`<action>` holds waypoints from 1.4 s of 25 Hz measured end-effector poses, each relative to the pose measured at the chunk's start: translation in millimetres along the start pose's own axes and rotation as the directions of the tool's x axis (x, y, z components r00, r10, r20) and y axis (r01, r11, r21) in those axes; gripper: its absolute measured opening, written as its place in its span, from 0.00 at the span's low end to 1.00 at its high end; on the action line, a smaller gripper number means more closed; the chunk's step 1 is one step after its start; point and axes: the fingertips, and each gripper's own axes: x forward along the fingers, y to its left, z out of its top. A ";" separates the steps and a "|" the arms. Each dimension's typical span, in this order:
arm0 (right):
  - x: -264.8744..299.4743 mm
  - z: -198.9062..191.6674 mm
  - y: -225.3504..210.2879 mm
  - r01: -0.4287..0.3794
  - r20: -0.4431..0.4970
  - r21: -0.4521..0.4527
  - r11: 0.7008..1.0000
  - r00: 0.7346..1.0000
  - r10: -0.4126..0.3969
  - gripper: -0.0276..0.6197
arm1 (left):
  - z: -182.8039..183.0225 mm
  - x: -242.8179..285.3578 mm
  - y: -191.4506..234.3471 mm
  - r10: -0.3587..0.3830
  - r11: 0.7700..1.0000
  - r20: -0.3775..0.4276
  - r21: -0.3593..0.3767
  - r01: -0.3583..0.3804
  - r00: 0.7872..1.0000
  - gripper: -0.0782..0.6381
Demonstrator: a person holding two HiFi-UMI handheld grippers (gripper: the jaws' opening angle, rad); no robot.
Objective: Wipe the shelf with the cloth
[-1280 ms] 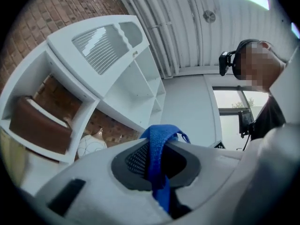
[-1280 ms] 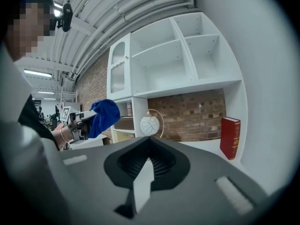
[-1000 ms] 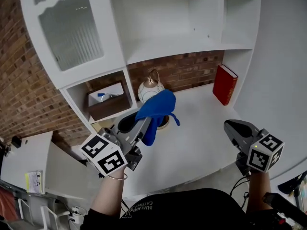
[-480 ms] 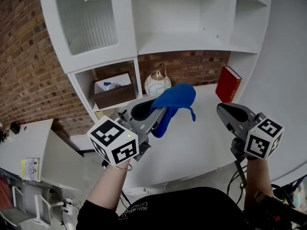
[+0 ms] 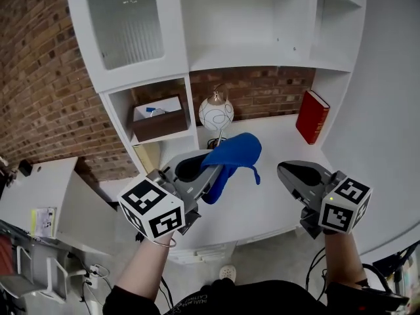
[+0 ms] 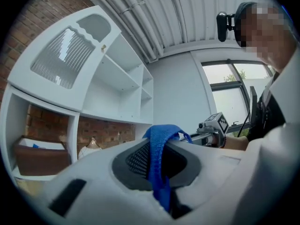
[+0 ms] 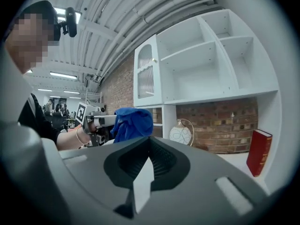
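**Cloth gripped and hanging over the shelf, wipe not begun**

Since a second ago your left gripper point(image 5: 211, 168) has drawn the crumpled blue cloth point(image 5: 233, 156) a little back toward you, so it now hangs clear of the round white ornament with a brass top point(image 5: 216, 114) instead of overlapping it. Your right gripper point(image 5: 285, 170) has also come nearer and further left.

The left tongs are clamped on a fold of the cloth, which runs as a blue strip between the ribbed pads. The rest bunches up above and beyond the tips, over the near left part of the broad white shelf board point(image 5: 279, 140). From the head view it appears to hang above the board without touching it. The right tongs have their tips together with nothing between them, and they hover over the near right part of the board.

You seem to be at the approach step. The next move calls for lowering the left tongs until the cloth presses flat on the board, then sweeping across it. Mind the ornament at the far left and the upright red book point(image 5: 311, 115) at the far right, for either could be knocked by a wide stroke
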 end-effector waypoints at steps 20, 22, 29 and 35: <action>56.4 60.8 -52.3 0.081 0.133 -0.046 0.996 0.988 -0.075 0.05 | 72.7 65.7 85.8 -0.039 0.995 0.083 0.092 0.031 0.996 0.14; 54.5 67.9 -65.2 0.067 0.143 -0.056 0.996 0.988 -0.059 0.05 | 75.6 78.5 93.9 -0.009 0.995 0.086 0.104 0.000 0.996 0.14; 54.2 82.9 -111.3 -0.036 0.151 -0.106 0.994 0.987 0.052 0.06 | 89.3 108.5 125.4 0.139 0.985 0.132 0.082 -0.150 0.981 0.14; 53.0 86.4 -148.0 -0.123 0.108 -0.178 0.976 0.984 0.144 0.06 | 103.3 138.5 137.5 0.290 0.937 0.167 0.148 -0.315 0.942 0.14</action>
